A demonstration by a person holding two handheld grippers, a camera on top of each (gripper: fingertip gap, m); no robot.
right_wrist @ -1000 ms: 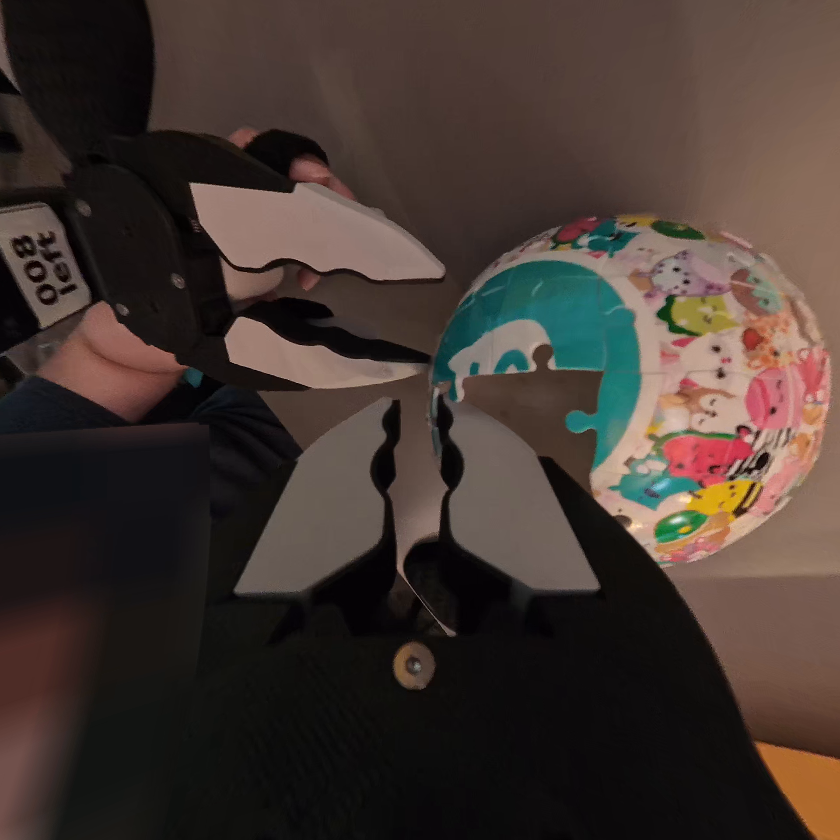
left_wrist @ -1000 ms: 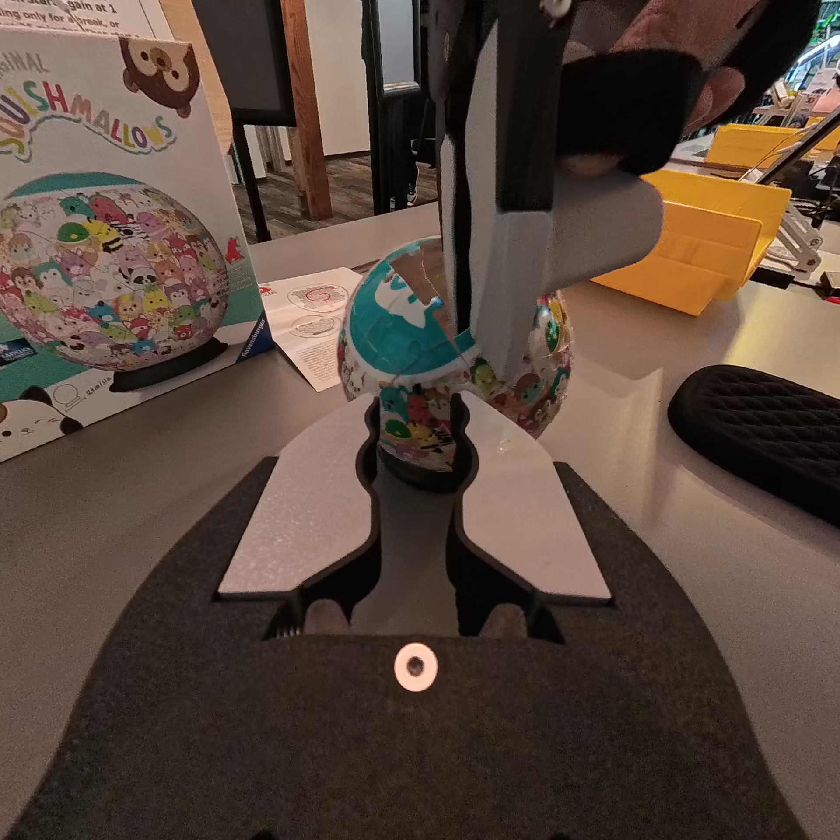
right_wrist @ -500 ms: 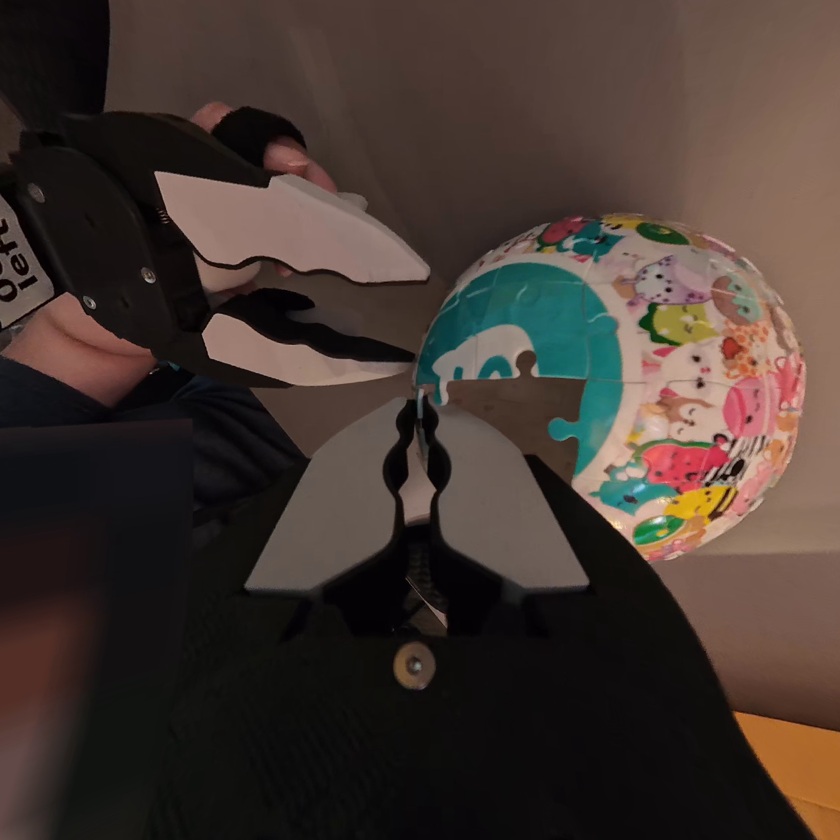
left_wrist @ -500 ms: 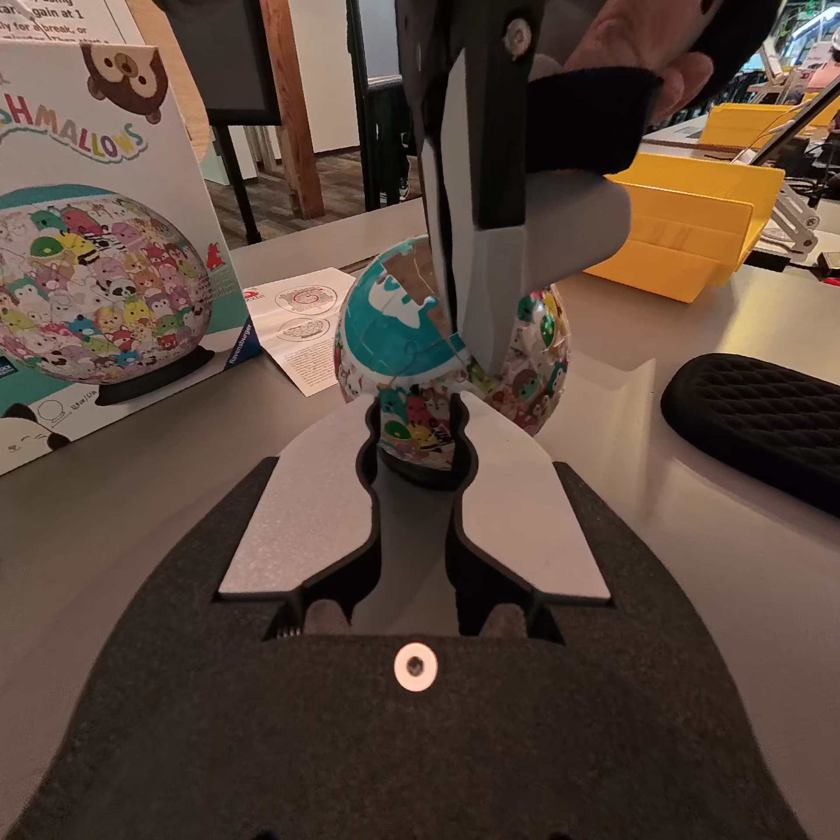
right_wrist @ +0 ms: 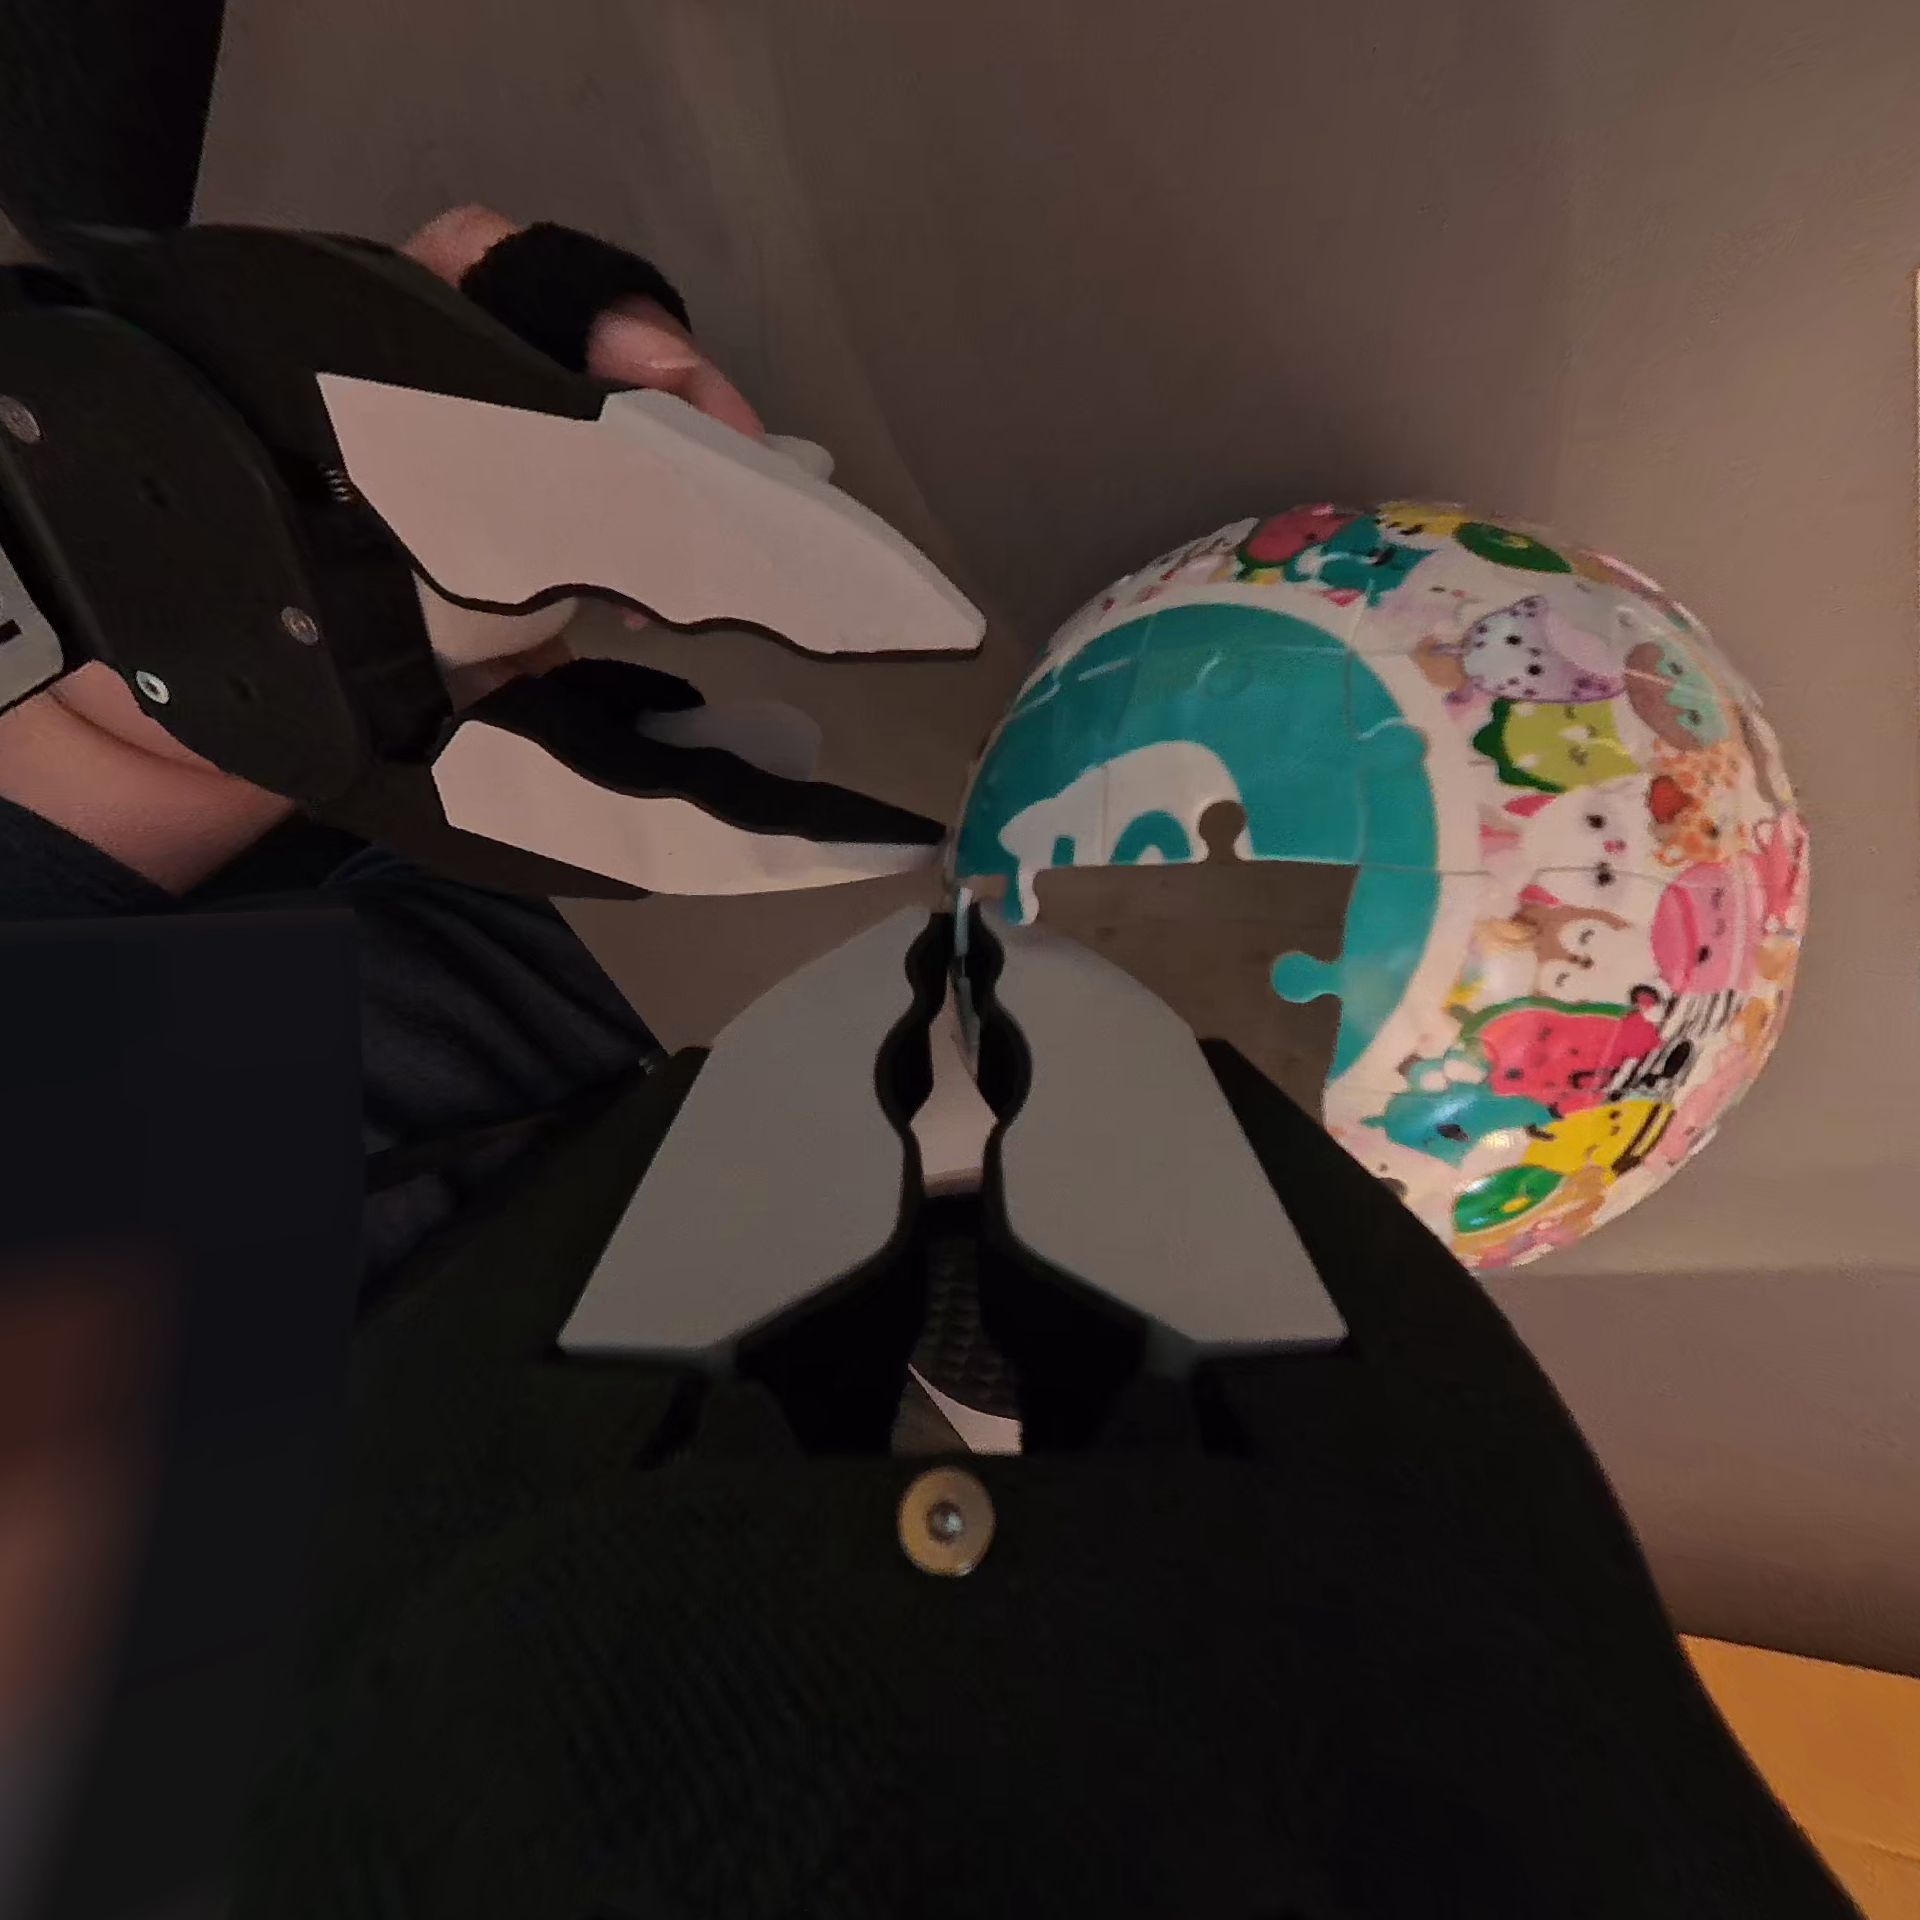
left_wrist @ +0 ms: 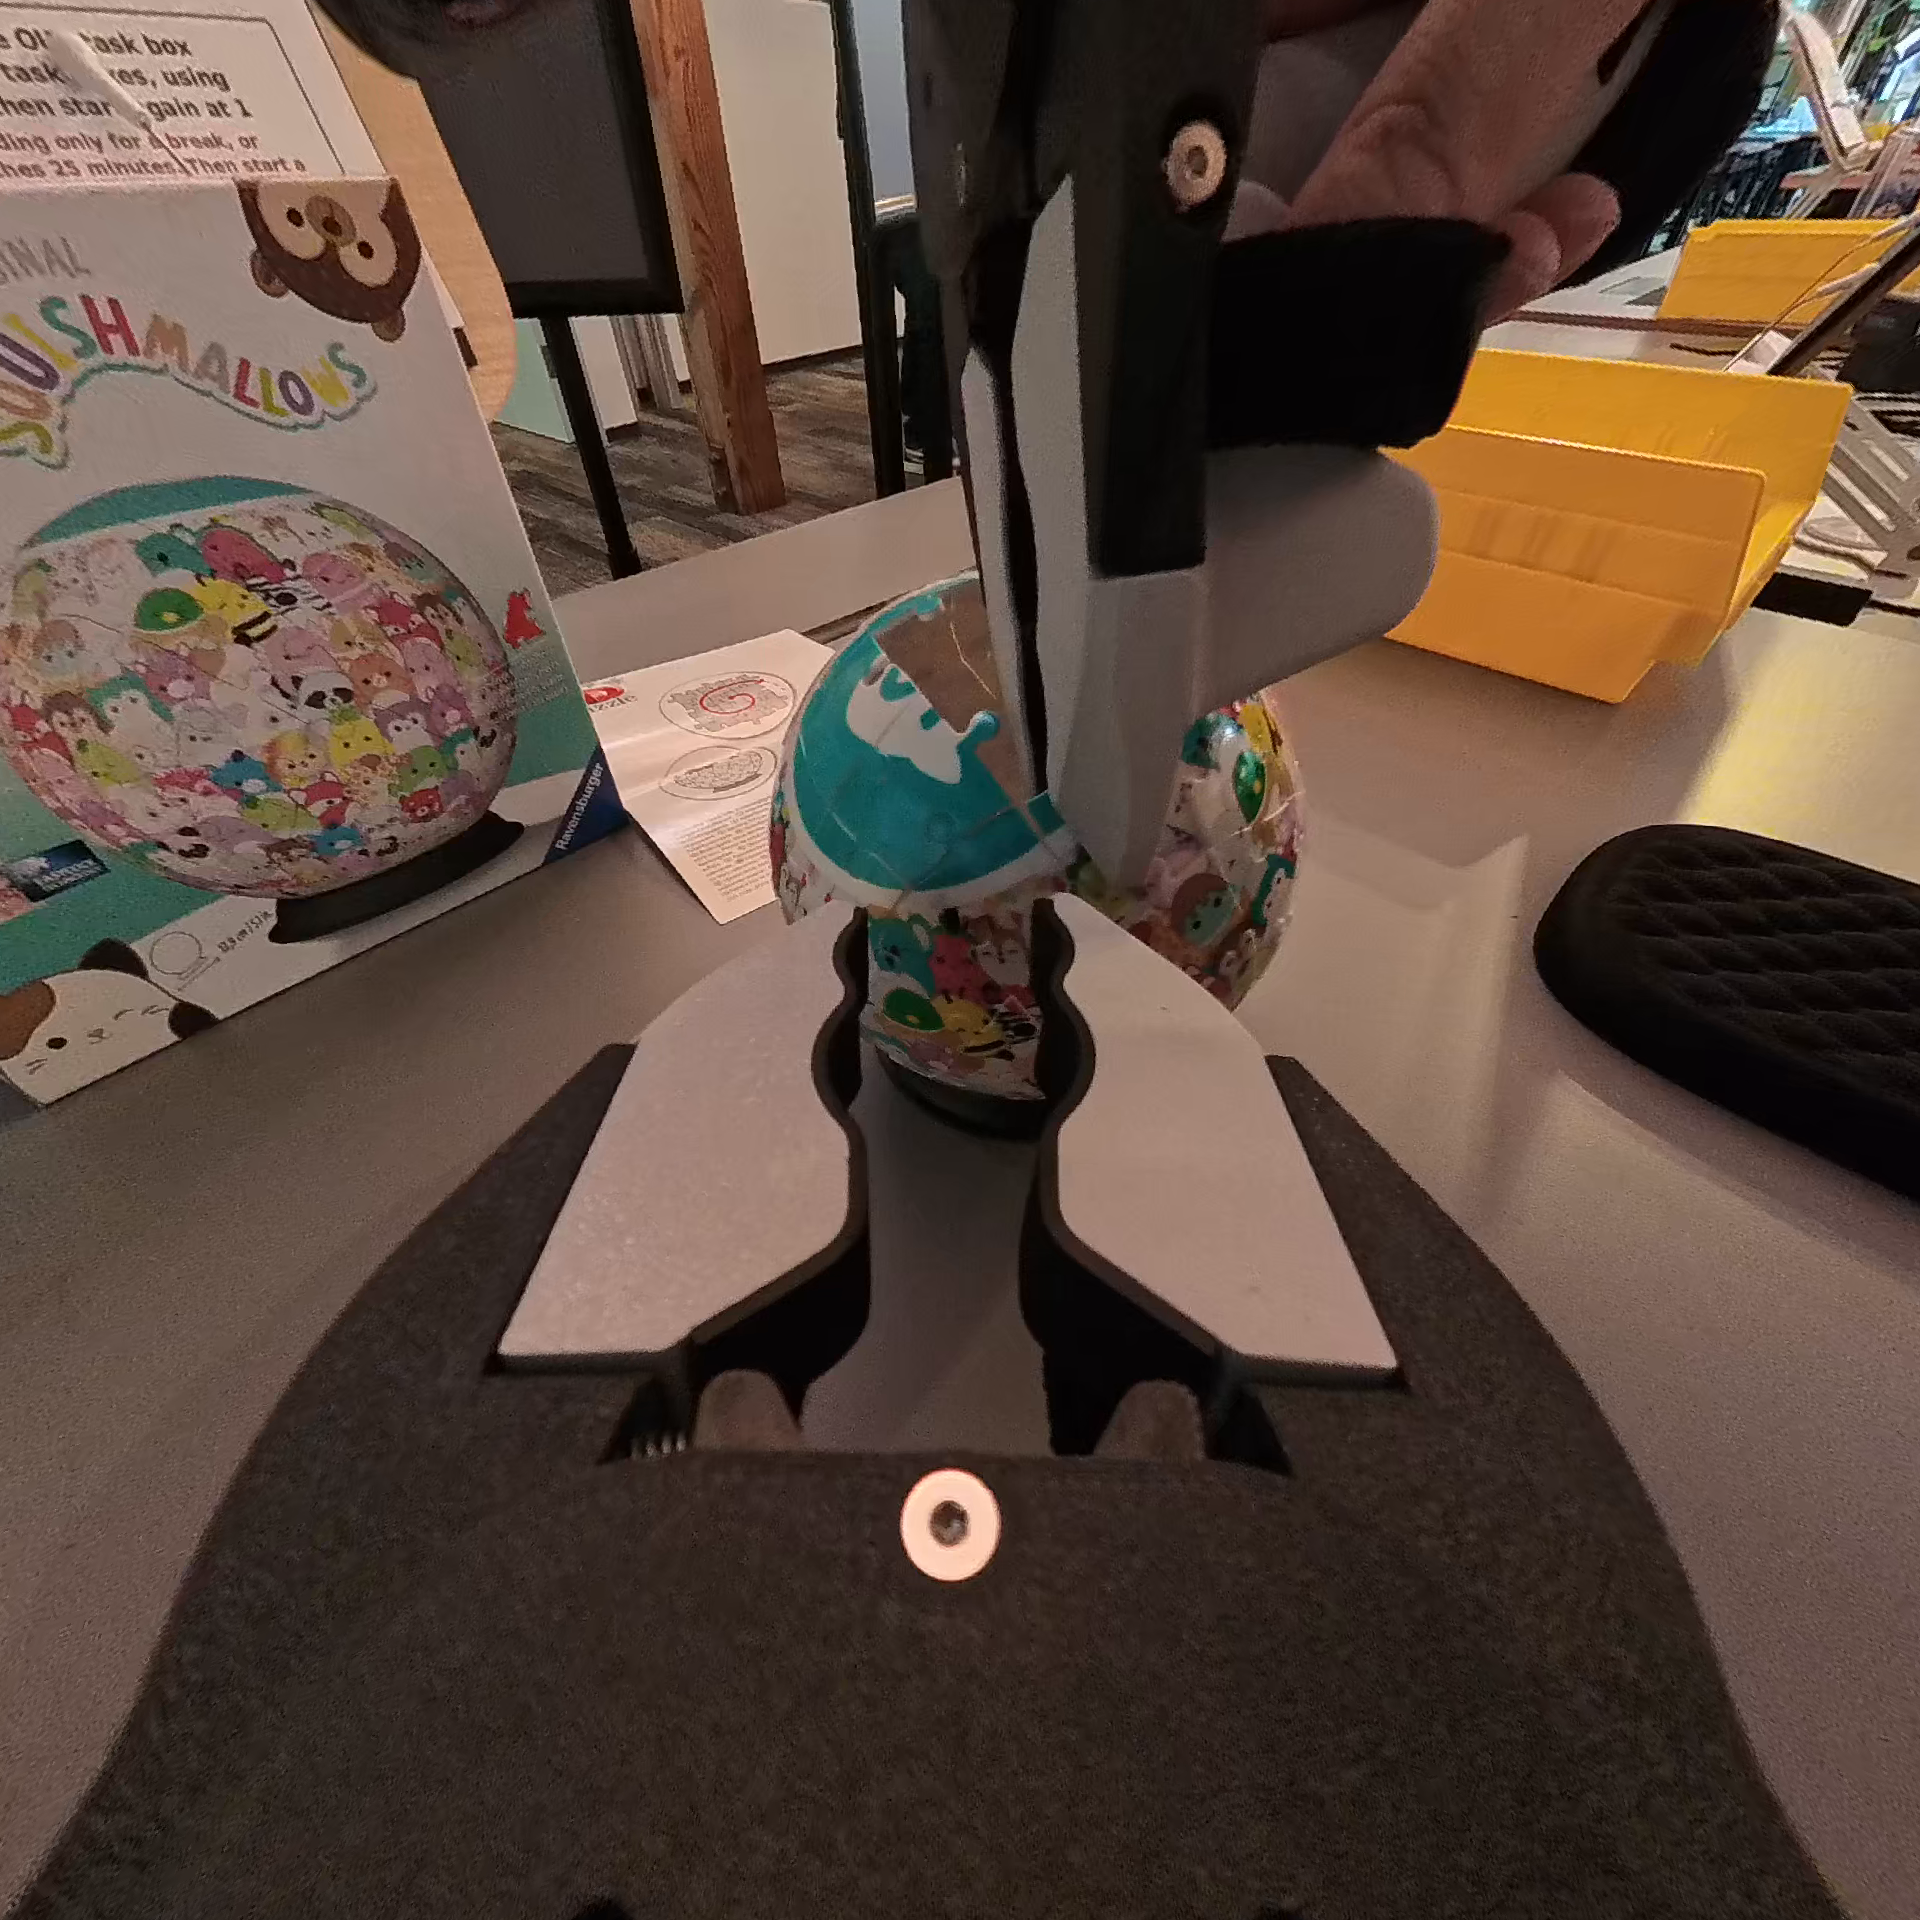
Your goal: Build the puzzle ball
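The puzzle ball (left_wrist: 914, 831), covered in colourful characters with a teal patch, sits on a black stand (left_wrist: 961, 1107) on the grey table. Its top has an open gap (right_wrist: 1195, 935) showing the brown inside. My left gripper (left_wrist: 951, 925) is open and level with the ball's lower half, tips beside it; it also shows in the right wrist view (right_wrist: 956, 738). My right gripper (right_wrist: 966, 935) is shut on a thin puzzle piece (right_wrist: 964, 961), held edge-on at the gap's rim. In the left wrist view it (left_wrist: 1049, 821) points down onto the ball's top.
The puzzle box (left_wrist: 260, 675) stands at the left with a folded instruction sheet (left_wrist: 717, 769) beside it. Yellow bins (left_wrist: 1610, 520) stand at the back right. A black padded mat (left_wrist: 1745, 966) lies at the right. A gloved hand (left_wrist: 1455, 156) holds the right gripper. The grippers are tip to tip, or close to it.
My right gripper's fingers have drawn closer together on the piece and brought it to the rim of the gap. My left gripper has stayed open beside the ball.
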